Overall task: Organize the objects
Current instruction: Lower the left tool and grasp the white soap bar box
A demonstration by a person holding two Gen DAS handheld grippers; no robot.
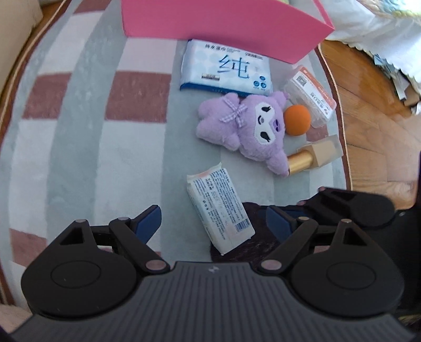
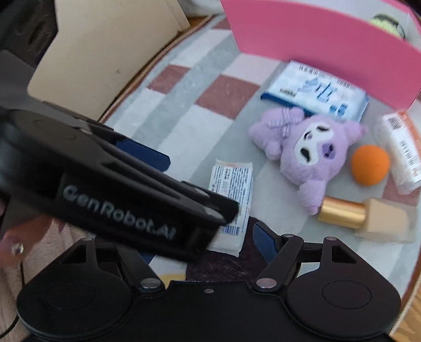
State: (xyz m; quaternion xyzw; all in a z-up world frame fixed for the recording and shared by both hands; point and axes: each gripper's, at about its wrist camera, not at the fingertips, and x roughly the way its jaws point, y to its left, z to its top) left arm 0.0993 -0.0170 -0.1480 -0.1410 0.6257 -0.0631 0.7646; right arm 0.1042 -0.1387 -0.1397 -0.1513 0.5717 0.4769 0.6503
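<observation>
Checkered rug (image 1: 86, 147) in grey, white and dull red covers the floor, with wood boards (image 1: 373, 126) showing past its right edge. At the far side stands a pink box (image 1: 210, 23). Just near of it lies a blue-and-white tissue pack (image 1: 226, 69), and nearer still a purple plush toy (image 1: 244, 126) on its side. An orange ball (image 1: 297, 119) sits beside the plush's head, with a clear plastic box with an orange label (image 1: 310, 96) touching it on the far right. A gold-capped bottle (image 1: 313, 155) lies at the plush's near right.

A small white wipes pack (image 1: 221, 210) lies nearest, tilted, between the wide-open blue fingers (image 1: 147, 223) of the left gripper (image 1: 213, 223), which hovers over it without touching. The right gripper (image 2: 205, 244) is also spread open, holding nothing; the left gripper's black body crosses its view and hides its left finger. The right gripper's fingers show in the left view just right of the wipes pack.
</observation>
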